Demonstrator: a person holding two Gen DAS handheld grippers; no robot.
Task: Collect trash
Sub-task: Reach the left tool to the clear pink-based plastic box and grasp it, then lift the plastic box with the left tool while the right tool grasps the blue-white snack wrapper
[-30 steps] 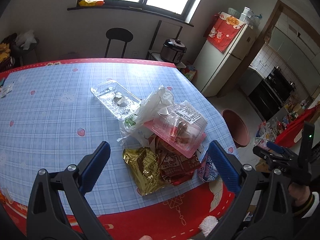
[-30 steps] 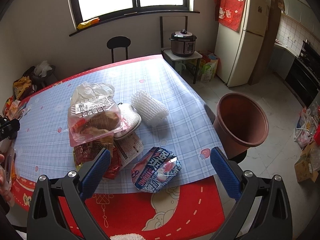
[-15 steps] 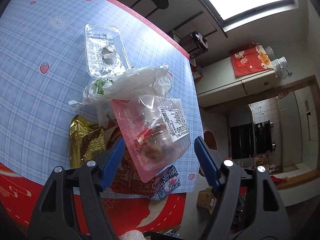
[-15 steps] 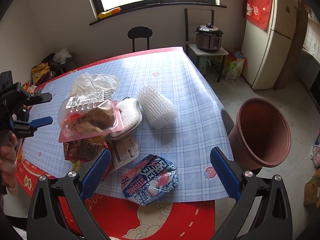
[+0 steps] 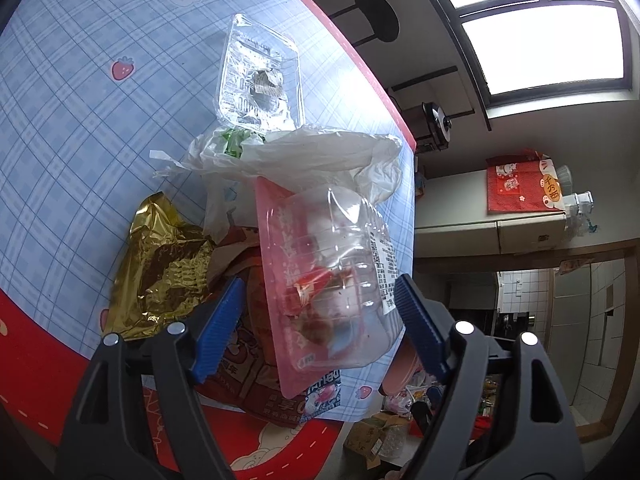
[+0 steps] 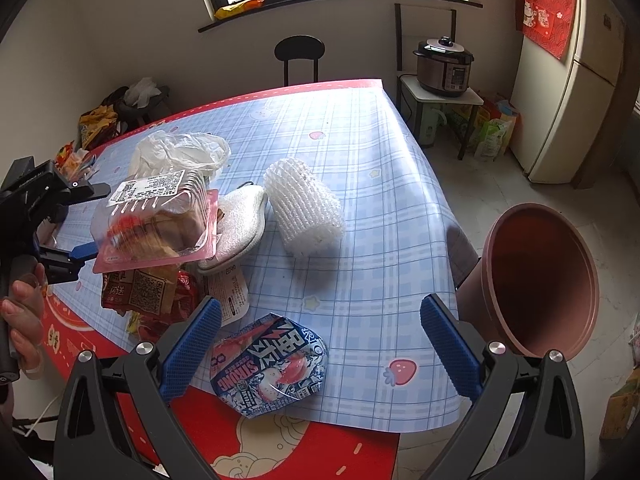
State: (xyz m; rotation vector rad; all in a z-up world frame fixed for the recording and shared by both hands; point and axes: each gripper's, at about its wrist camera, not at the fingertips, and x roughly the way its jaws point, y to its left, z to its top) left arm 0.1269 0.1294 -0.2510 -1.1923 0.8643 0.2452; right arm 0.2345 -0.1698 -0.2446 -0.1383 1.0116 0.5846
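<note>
A clear-lidded food box on a pink tray [image 5: 332,264] tops a pile of wrappers at the table's near edge. My left gripper [image 5: 318,284] is rolled sideways and straddles that box [image 6: 156,220]. Its jaws are opening, and there is a gap between the box and the left pad. In the right wrist view the left gripper [image 6: 98,218] shows at the far left, held by a hand. My right gripper [image 6: 320,312] is wide open above a blue snack bag [image 6: 272,368], holding nothing. A brown bin [image 6: 540,280] stands on the floor off the table's right edge.
Around the box lie a gold wrapper [image 5: 160,264], a white plastic bag [image 5: 312,152], an empty clear tray [image 5: 260,80], red packets [image 6: 140,288], a white foam net [image 6: 304,208] and a white foam pad [image 6: 240,220]. A chair [image 6: 300,56], cooker [image 6: 444,68] and fridge [image 6: 568,80] stand beyond.
The left gripper dropped toward the pile, rolled sideways and narrowed its jaws around the pink-tray box. The right gripper shifted sideways and lower over the blue bag, staying wide open.
</note>
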